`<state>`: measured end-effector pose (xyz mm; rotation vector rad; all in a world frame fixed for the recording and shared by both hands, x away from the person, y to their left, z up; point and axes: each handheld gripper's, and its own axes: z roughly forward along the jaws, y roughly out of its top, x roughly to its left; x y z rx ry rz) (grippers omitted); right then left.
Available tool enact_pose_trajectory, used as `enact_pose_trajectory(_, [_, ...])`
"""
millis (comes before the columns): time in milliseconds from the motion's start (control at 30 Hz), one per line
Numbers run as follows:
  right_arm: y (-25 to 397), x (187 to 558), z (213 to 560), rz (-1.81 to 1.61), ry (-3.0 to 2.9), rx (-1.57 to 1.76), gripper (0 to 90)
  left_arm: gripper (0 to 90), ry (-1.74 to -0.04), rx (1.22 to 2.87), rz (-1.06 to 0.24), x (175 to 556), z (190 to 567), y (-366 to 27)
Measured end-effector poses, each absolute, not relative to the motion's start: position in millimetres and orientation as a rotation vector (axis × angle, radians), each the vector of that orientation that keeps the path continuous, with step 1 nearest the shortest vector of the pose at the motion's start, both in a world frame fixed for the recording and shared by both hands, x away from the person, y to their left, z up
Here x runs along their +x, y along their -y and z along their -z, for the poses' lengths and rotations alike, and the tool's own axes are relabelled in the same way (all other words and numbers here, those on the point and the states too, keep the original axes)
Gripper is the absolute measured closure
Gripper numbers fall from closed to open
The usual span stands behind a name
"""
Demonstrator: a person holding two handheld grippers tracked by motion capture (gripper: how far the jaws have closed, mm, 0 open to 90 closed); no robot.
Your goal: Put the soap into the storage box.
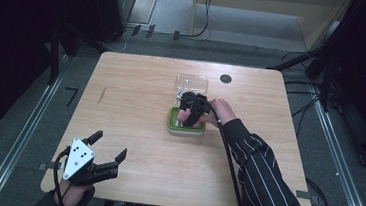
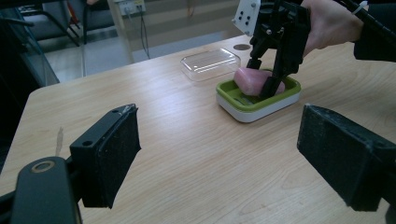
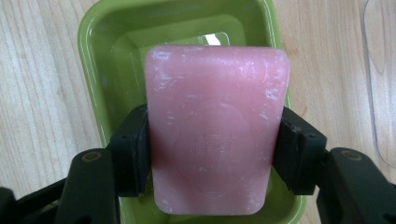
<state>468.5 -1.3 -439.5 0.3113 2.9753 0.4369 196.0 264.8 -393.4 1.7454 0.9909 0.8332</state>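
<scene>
On the light wood table [image 1: 135, 104] sits a green dish [image 1: 172, 124] near the middle, a bit toward the person's right. A clear lid [image 1: 192, 82] lies flat on the table just behind the dish, on the far side. A small round dark hole [image 1: 226, 78] is in the table top near the far edge. Around the table the floor is grey, with black cables [image 1: 206, 14] running across it and metal rails [image 1: 22, 134] along both sides. The room at the left and right is dark. The right gripper [image 1: 193, 115] is held over the dish, pointing down into it, and the hand [image 1: 220, 111] behind it comes out of a striped sleeve [image 1: 265, 175]. In the right gripper view its two black jaws press on the long sides of the pink soap [image 3: 215, 135], one on each side, so the soap is pinched between them. The soap is right over the dish; in the left gripper view it looks tilted, with one end low in the dish [image 2: 254, 105] and the other end up. The left gripper [image 1: 111, 153] rests near the front left corner of the table, well apart from the dish, pointing toward the far right. Its jaws are spread wide with nothing between them.
</scene>
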Motion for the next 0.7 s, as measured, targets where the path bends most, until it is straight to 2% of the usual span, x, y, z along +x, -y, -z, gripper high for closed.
enact_pose_trajectory(467, [2.2, 466.6, 431.1, -0.482, -2.963, 0.317, 36.9, 13.2, -0.993, 1.747, -0.836, 196.3, 393.6, -264.9])
enact_pose_trajectory(700, [0.5, 467.1, 426.1, -0.475, -2.95, 0.331, 28.0, 13.3, -1.003, 1.745, -0.836, 195.9, 394.0, -266.8])
